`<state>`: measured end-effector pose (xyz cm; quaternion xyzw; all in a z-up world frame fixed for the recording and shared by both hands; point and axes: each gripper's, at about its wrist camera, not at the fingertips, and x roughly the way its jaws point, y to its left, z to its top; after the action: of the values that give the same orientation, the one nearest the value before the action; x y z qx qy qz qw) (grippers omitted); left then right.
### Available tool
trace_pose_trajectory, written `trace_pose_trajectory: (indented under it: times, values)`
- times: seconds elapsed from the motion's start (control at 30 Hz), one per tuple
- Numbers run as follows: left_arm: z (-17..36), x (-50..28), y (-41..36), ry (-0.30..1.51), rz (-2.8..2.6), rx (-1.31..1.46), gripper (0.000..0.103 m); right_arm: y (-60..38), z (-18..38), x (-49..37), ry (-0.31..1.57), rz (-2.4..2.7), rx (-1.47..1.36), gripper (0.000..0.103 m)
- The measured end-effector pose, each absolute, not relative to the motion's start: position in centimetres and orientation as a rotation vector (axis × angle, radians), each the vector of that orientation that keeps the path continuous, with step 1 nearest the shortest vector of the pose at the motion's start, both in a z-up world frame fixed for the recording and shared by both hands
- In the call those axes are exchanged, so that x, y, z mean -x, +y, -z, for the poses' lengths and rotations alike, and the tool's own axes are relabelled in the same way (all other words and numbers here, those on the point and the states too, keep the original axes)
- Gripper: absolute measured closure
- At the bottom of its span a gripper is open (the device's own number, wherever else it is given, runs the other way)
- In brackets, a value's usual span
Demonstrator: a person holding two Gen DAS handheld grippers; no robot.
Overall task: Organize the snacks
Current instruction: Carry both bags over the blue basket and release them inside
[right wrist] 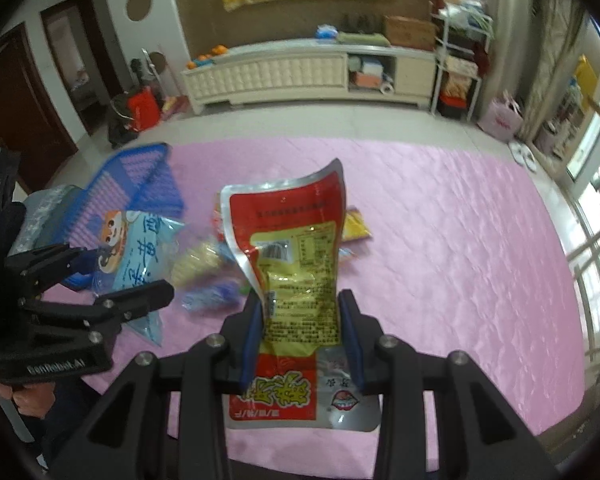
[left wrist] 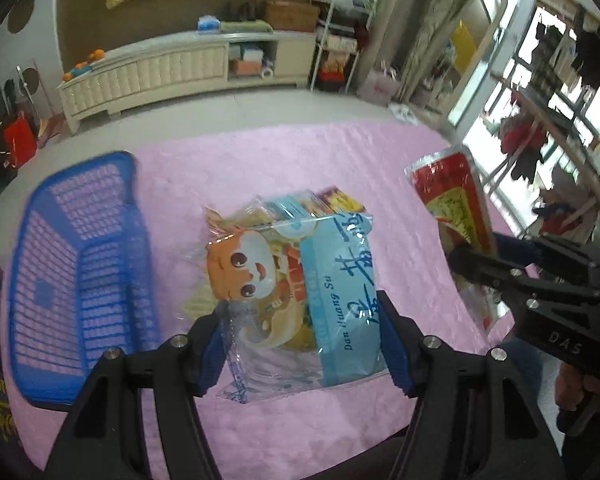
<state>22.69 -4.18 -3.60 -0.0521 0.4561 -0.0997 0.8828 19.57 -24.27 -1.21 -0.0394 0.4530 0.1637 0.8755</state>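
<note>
So right now both claws have something in them: the left gripper [left wrist: 300, 340] is clamped on a clear-and-blue snack bag [left wrist: 296, 280] with a cartoon animal face on it, and the right gripper [right wrist: 302, 340] is squeezed onto a red and yellow foil pouch [right wrist: 296, 280], gripped around its lower middle with the top flopping free. Both bags look lifted off the pink tablecloth [right wrist: 460, 260], and the blue basket [left wrist: 80, 264] sits empty off to the left of the pile, which I'm guessing is where everything goes. A few more snacks [right wrist: 204, 268] lie on the cloth behind the pouch, including a small yellow packet [right wrist: 356, 228]. What worries me: the blue bag is held by the slippery clear plastic near its bottom edge, so the weight of the contents could pull it out mid-carry. The foil pouch is bendy too, and its loose top could catch the basket rim or the other gripper, since the two hands are close together and could bump if both head for the basket at once. Readable stuff: the blue bag says "Dan Huang Su" next to big brush-style Chinese characters, the pouch has a barcode plus small Chinese print I can't make out, and the gripper bodies read "DAS" and "GenRobot.AI".
</note>
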Motion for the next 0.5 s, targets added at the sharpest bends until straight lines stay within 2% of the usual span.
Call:
trace_pose_trajectory:
  times: [0.5]
  values:
    - [1.9,-20.1,12.1,0.913,0.004,0.15,0.04,-8.6,-0.9,-21.9,0.919,-0.545,0.183,0.061]
